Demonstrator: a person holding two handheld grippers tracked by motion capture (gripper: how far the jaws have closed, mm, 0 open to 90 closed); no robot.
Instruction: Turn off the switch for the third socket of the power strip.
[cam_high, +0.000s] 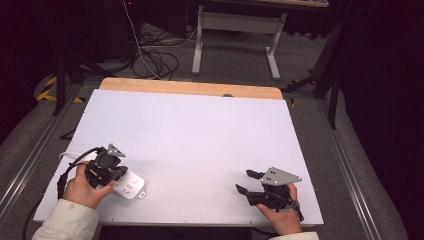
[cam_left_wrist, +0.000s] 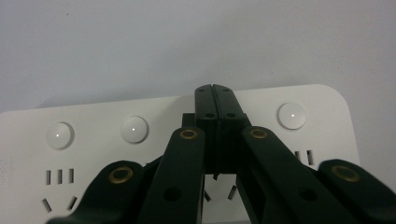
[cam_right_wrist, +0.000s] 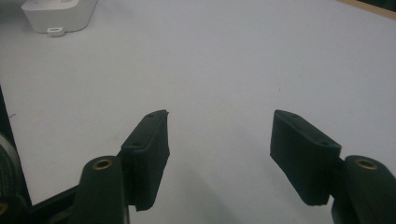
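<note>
One power strip (cam_high: 127, 186) lies at the bench's (cam_high: 200, 130) near-left corner. Left tongs (cam_left_wrist: 215, 91), closed together, press down on its button row; judged mid-task. Right tongs (cam_right_wrist: 219, 154) wait apart, empty.

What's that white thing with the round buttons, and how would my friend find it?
Start at the big white table and go to its near left corner, where the left gripper points down with its jaws shut. Right under it lies a white power strip. It is flat with rounded corners, a row of round buttons and slots for plugs, and nothing else lies on the table near it.
</note>
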